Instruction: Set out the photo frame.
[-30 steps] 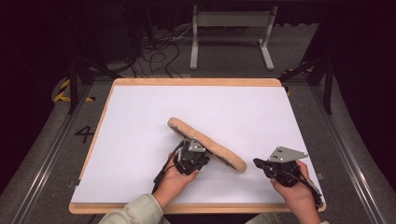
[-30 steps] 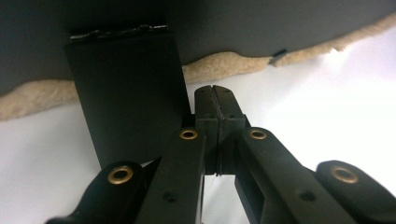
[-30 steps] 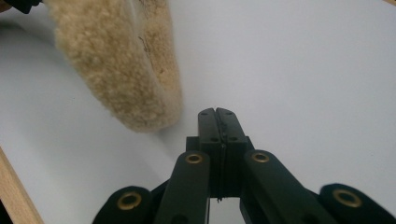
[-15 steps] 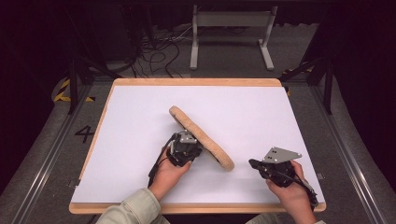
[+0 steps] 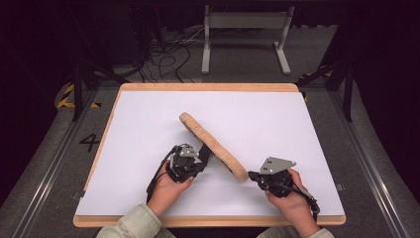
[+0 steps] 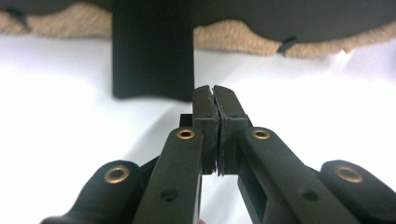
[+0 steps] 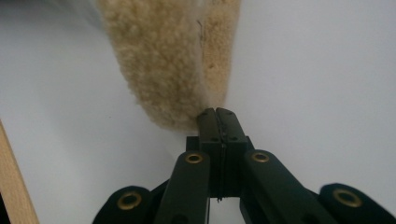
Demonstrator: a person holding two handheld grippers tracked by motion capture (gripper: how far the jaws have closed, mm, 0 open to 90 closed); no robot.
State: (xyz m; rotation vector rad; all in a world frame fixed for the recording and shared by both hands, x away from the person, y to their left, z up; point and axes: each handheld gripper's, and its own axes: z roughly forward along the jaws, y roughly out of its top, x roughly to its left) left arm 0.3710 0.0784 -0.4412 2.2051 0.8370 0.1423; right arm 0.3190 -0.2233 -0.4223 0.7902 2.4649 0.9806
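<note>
Fleecy pad (image 5: 213, 145) bars centre, white board (image 5: 277, 114) open beyond

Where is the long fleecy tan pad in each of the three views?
High view: the fleecy pad lies diagonally across the middle of the white sheet, between both hands.
Left gripper view: the pad runs along the top edge.
Right gripper view: the pad hangs from the top, above the claw.
Shared landmark: the white sheet.

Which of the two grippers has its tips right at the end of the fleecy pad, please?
The right gripper: its shut jaws meet the near, rounded end of the fleecy pad. The left gripper, also shut, faces the pad's long side.
</note>
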